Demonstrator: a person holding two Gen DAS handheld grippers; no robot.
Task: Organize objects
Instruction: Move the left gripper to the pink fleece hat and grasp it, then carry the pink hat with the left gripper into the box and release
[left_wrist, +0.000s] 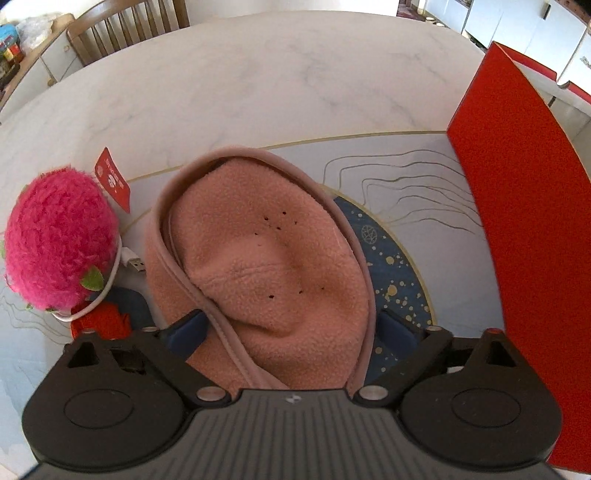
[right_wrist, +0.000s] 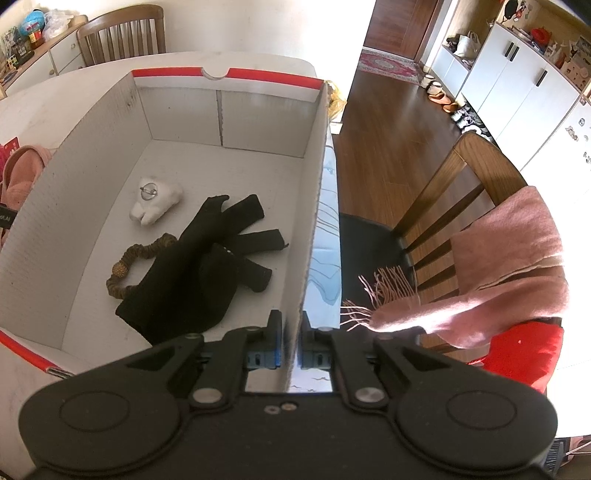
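Observation:
A pink fleece hat (left_wrist: 266, 266) lies on the table mat, right in front of my left gripper (left_wrist: 291, 328). The gripper is open wide, its blue fingers (left_wrist: 188, 328) flanking the hat's near end on both sides. In the right wrist view, a cardboard box (right_wrist: 184, 122), white inside and red outside, holds black gloves (right_wrist: 207, 269), a white plush toy (right_wrist: 155, 203) and a brown beaded band (right_wrist: 147, 254). My right gripper (right_wrist: 291, 343) is shut on the box's right wall. The box's red outer side (left_wrist: 517, 221) stands to the right of the hat.
A fluffy pink strawberry plush (left_wrist: 59, 240), a white USB cable (left_wrist: 131, 260), a red card (left_wrist: 112, 181) and a small red item (left_wrist: 99, 321) lie left of the hat. A wooden chair (right_wrist: 454, 192) with a pink scarf (right_wrist: 509, 266) stands right of the table edge.

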